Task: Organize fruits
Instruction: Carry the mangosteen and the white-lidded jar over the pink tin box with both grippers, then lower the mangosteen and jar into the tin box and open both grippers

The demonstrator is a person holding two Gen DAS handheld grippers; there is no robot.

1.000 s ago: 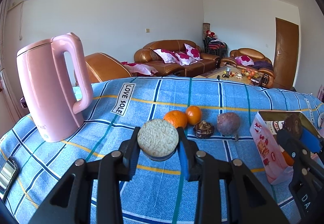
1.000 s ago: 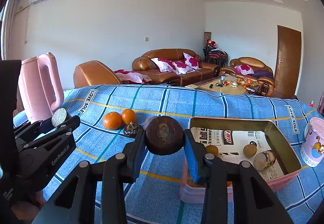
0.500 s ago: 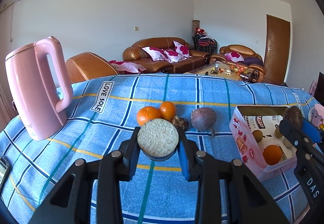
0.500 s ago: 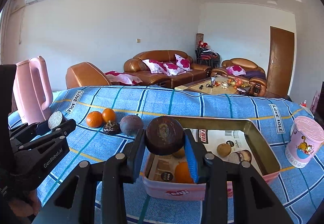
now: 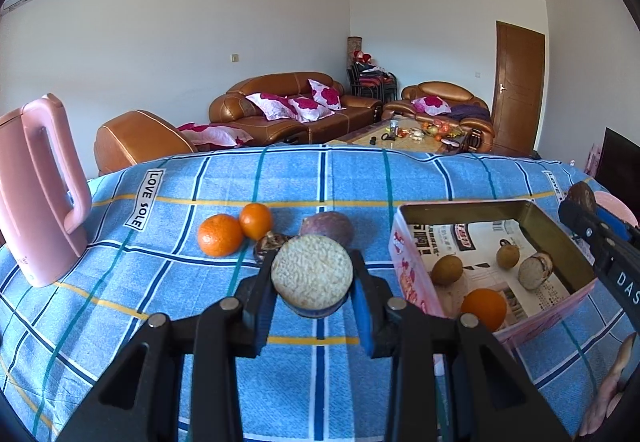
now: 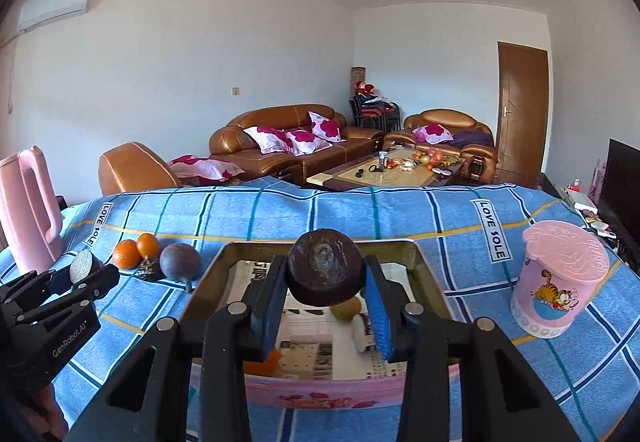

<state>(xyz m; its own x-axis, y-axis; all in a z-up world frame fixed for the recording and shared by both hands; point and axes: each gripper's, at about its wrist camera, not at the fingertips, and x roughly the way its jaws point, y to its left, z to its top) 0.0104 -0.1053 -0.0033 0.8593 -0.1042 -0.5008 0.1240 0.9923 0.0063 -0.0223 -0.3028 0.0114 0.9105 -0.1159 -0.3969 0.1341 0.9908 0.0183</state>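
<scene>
My left gripper [image 5: 312, 296] is shut on a pale, rough-faced fruit half [image 5: 312, 274], held above the blue checked cloth left of the pink tin box [image 5: 412, 282]. My right gripper [image 6: 326, 306] is shut on a dark brown round fruit [image 6: 326, 272], held over the box [image 6: 224, 262]. The box is lined with newspaper and holds an orange [image 5: 483, 309], two small brown fruits [image 5: 447, 270] and a cut fruit [image 5: 535, 270]. On the cloth lie two oranges [image 5: 220, 235], a purple passion fruit [image 5: 326, 227] and a small dark shrivelled fruit [image 5: 272, 242].
A pink kettle [image 5: 38, 194] stands at the left of the table. A pink cartoon cup [image 6: 558, 284] stands right of the box. Behind the table are brown leather sofas [image 6: 288, 146] and a coffee table [image 6: 384, 170].
Both grippers have moved right with their fruits. The right gripper now hangs over the box's inside; the left one has come closer to the box's left wall.
</scene>
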